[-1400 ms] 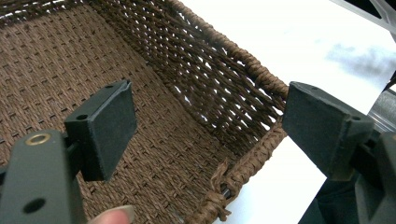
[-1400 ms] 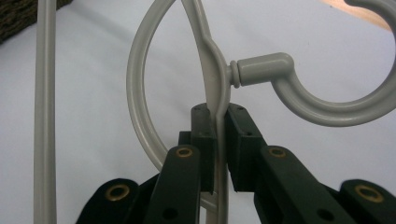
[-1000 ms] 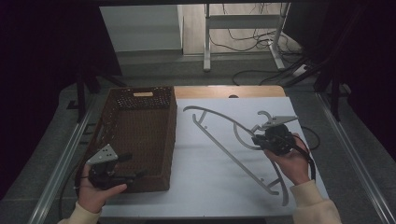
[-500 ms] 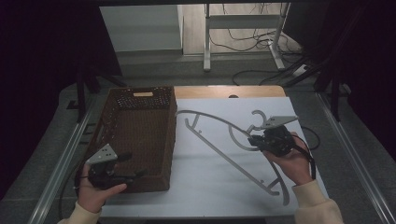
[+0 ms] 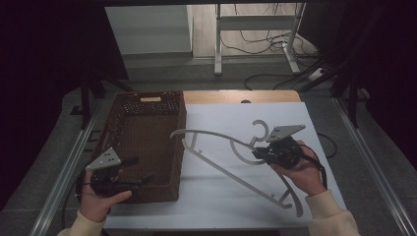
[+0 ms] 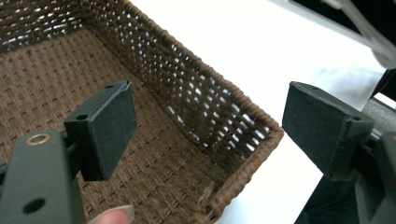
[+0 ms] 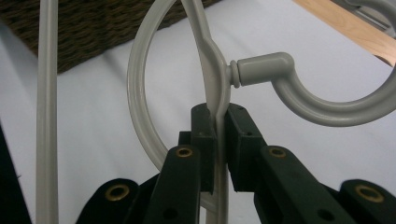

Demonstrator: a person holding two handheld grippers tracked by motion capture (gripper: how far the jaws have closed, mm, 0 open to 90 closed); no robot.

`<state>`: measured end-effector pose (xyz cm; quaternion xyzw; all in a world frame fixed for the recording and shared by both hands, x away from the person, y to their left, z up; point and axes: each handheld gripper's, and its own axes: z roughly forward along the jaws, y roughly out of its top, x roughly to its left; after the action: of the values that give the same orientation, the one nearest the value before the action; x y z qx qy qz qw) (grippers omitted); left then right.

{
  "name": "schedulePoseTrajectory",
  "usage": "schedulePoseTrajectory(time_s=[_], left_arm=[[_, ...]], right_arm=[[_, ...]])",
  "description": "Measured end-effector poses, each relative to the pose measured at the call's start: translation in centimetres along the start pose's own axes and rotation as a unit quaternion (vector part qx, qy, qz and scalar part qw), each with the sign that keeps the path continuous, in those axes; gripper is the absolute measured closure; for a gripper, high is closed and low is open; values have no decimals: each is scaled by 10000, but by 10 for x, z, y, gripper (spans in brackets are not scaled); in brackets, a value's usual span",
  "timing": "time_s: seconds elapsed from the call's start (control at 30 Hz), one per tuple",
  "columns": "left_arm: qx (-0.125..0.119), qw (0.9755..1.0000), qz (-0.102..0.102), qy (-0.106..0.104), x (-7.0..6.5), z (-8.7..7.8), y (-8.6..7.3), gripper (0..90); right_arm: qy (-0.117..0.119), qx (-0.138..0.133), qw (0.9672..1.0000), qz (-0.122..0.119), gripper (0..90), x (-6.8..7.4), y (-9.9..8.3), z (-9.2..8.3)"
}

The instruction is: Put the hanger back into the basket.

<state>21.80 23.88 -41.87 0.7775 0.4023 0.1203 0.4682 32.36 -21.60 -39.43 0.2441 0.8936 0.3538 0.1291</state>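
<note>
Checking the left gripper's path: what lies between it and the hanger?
In the high view, the wicker basket's right wall stands between the left gripper and the grey hanger; beyond it, bare white tabletop.

Dark room, grey floor (image 5: 162,73) — cables (image 5: 260,37), metal stand (image 5: 255,22)

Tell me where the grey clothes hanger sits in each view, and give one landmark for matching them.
High view: the hanger lies on the white sheet right of centre, its neck clamped by the right gripper.
Left gripper view: its pale bars cross the top right corner.
Right gripper view: its neck stands at centre between the jaws, hook curling right.
Shared landmark: the brown wicker basket, also at and.
</note>
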Motion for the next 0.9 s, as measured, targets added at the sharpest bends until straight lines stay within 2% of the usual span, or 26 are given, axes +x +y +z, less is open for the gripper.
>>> schedulePoseTrajectory(time_s=[0.23,0.43,0.57,0.67,0.8,0.87,0.9], left_arm=[[66,10000,12,-69,-3,2,2,176],[86,9999,0,-62,-2,2,1,175],[64,10000,33,-53,-2,-1,6,174],[81,9999,93,-78,-4,0,15,176],[232,9990,349,-179,-8,7,36,189],[379,9975,551,-243,-10,13,51,191],[393,9972,583,-256,-11,14,54,191]], right_arm=[[187,55,9991,-364,823,12,3,8],[235,99,9988,-415,823,15,4,11],[295,116,9983,-485,823,16,4,13],[352,153,9978,-532,823,18,4,14],[451,191,9968,-635,823,21,5,16],[525,211,9959,-712,823,23,6,17],[549,211,9956,-725,823,24,6,17]])
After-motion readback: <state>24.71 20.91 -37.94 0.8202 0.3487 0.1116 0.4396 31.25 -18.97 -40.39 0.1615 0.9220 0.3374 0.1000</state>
